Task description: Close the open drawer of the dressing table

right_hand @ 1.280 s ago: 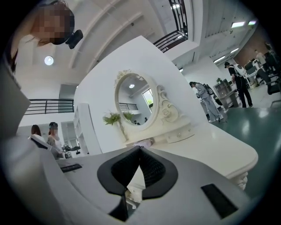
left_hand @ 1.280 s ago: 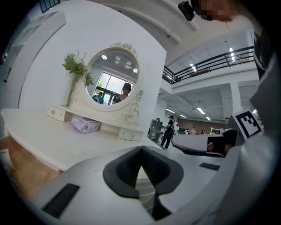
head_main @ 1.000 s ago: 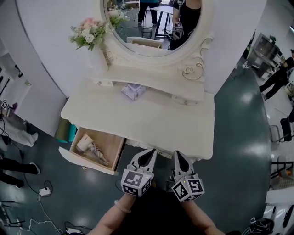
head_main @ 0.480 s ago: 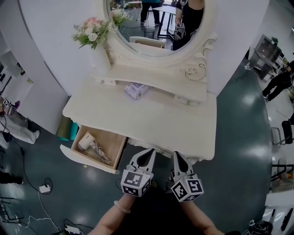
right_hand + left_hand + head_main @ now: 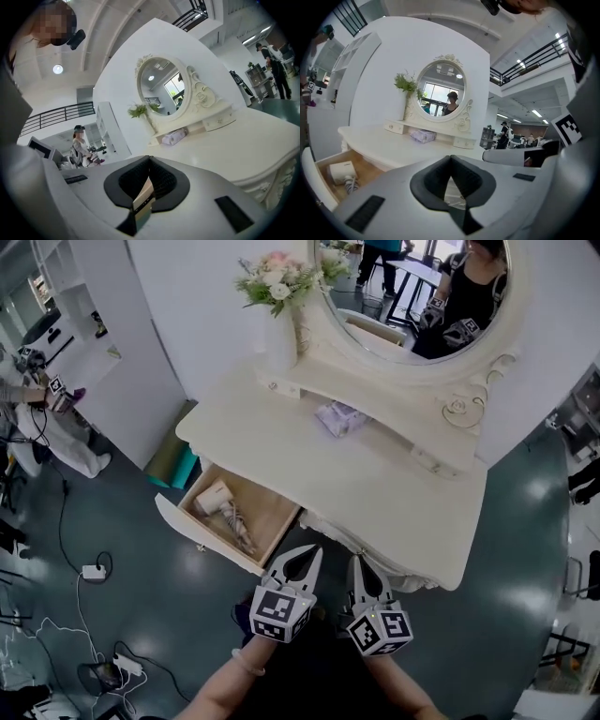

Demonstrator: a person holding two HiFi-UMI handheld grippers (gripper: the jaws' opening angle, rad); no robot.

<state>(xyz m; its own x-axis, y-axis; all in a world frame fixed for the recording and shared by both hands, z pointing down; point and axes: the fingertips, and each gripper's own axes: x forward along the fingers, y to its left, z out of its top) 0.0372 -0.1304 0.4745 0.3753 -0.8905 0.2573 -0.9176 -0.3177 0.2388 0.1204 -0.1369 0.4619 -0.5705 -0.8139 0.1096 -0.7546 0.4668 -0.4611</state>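
**Head view.** A cream desk (image 5: 375,486) stands against a white wall and carries an oval mirror (image 5: 412,296), a vase of flowers (image 5: 277,282) and a small lilac packet (image 5: 339,416). The drawer (image 5: 246,521) at the desk's left front is pulled out over the dark floor. A white hair dryer (image 5: 216,498) with its cord lies inside. The left gripper (image 5: 307,559) and right gripper (image 5: 359,566) are side by side at the desk's front edge, to the right of the drawer. Neither touches it.

**Left gripper view.** The fingers (image 5: 393,187) of the left gripper (image 5: 450,157) meet at their tips, and nothing is held between them. The open drawer (image 5: 318,176) lies at lower left, apart from the tips, with the hair dryer (image 5: 341,171) in it. The desk top (image 5: 389,147), packet (image 5: 423,136), mirror (image 5: 440,93) and flowers (image 5: 405,84) lie beyond.

**Right gripper view.** The fingers (image 5: 211,187) of the right gripper (image 5: 149,158) are likewise closed tip to tip and grip nothing. The desk top (image 5: 243,145) spreads to the right. The packet (image 5: 174,137) lies below the mirror (image 5: 159,89), and the flowers (image 5: 138,111) stand to the mirror's left.
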